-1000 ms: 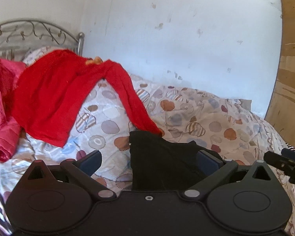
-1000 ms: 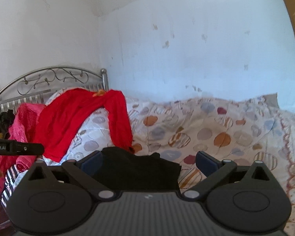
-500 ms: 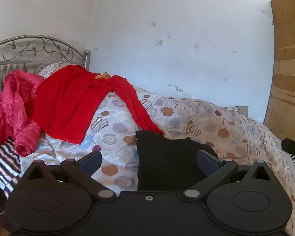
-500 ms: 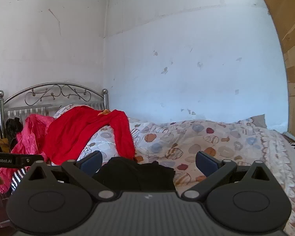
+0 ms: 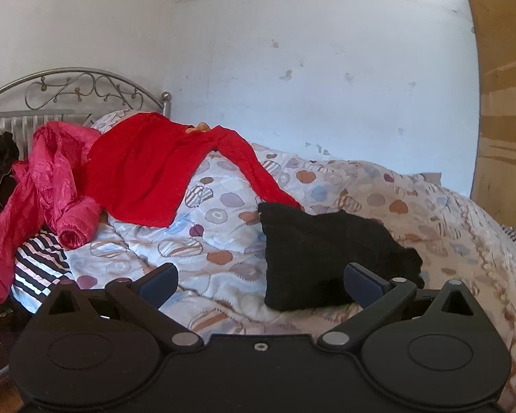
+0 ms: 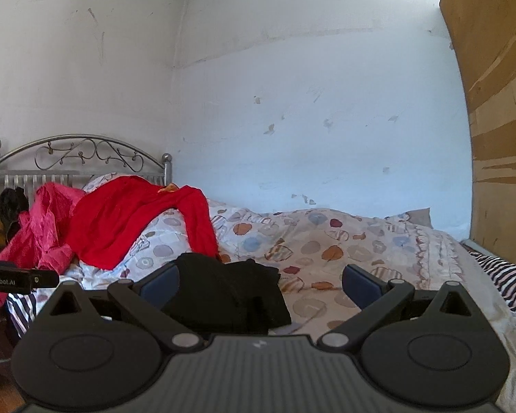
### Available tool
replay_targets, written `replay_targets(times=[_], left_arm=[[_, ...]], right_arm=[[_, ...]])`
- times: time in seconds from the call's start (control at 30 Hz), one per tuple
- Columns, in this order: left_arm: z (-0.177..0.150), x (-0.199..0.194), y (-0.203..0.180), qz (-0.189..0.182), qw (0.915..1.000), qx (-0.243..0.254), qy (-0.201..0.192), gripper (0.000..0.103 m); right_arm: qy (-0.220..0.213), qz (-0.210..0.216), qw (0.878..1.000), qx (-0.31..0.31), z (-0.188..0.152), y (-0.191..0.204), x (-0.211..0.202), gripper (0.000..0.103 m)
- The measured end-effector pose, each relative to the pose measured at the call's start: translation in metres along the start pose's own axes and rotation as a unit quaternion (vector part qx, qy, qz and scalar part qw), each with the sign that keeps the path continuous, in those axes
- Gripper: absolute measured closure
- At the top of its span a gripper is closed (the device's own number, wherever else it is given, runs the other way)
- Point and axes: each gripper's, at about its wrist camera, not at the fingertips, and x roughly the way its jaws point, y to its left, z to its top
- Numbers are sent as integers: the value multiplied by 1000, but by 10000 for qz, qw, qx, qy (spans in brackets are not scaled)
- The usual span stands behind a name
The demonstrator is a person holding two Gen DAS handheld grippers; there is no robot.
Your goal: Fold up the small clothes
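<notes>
A folded black garment (image 5: 323, 254) lies on the patterned quilt (image 5: 223, 241) near the bed's front edge; it also shows in the right wrist view (image 6: 230, 292). My left gripper (image 5: 259, 280) is open and empty, held back from the garment's near edge. My right gripper (image 6: 259, 280) is open and empty, also held back from it. A red sweater (image 5: 144, 168) lies spread over the pillow end, one sleeve reaching toward the black garment. A crumpled pink garment (image 5: 48, 179) lies beside it at the left.
A metal headboard (image 5: 68, 93) stands at the left. A black-and-white striped sheet (image 5: 38, 268) shows at the bed's left edge. A wooden panel (image 5: 502, 103) stands at the right. White walls stand behind the bed. The left gripper's body (image 6: 17, 278) shows at the right view's left edge.
Both grippers have pulled back and up from the black garment, which now lies folded in full view on the quilt. More of the room shows in both views.
</notes>
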Motion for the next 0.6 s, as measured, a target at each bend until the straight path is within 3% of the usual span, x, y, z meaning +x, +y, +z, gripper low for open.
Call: replay_targets(times=[0.33,0.6], left_arm=[[-40,1,2,12,9993,-7,386,1],[-50,4,2,52,9988,32,486,1]], right_arm=[[284,-168,9993,154,-43,8,-5,0],[379,-205,9988,221,-58,6,-1,0]])
